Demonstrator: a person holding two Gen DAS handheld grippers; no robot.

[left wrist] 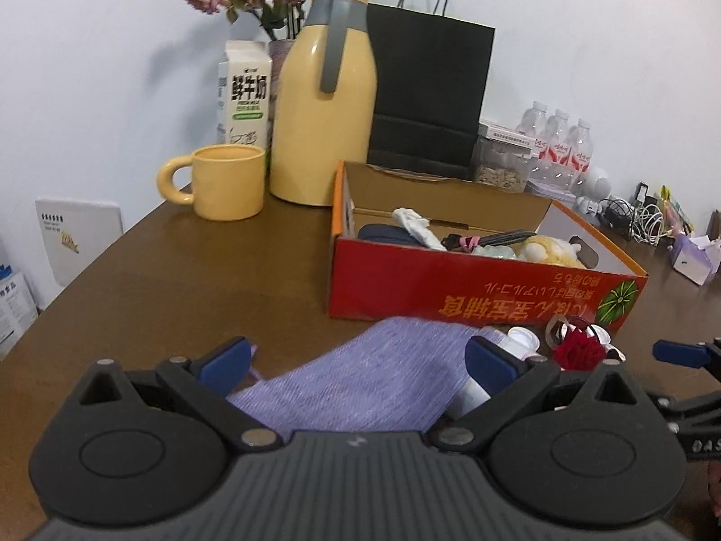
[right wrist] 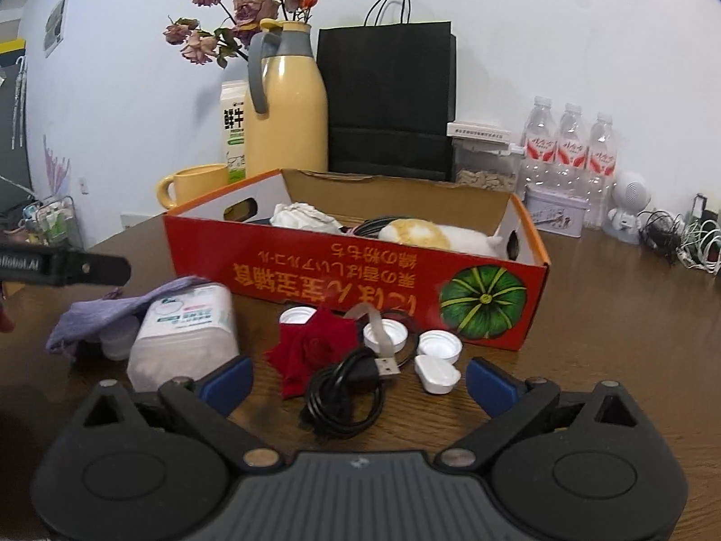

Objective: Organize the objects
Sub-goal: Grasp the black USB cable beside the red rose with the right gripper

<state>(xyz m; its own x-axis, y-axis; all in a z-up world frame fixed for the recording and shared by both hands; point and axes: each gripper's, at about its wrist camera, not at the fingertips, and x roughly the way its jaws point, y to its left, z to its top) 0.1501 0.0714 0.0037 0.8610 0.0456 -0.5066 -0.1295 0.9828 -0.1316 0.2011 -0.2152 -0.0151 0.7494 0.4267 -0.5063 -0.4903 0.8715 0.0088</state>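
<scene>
I'm seeing both the left gripper (left wrist: 360,363) and right gripper (right wrist: 358,383) gaping, grasping nothing. The purple cloth (left wrist: 360,374) is lying between the left fingers; a black cable (right wrist: 344,390) and red rose (right wrist: 315,347) are crowding the red box (right wrist: 356,286). The cloth is partly hiding a white packet (right wrist: 184,333).
</scene>
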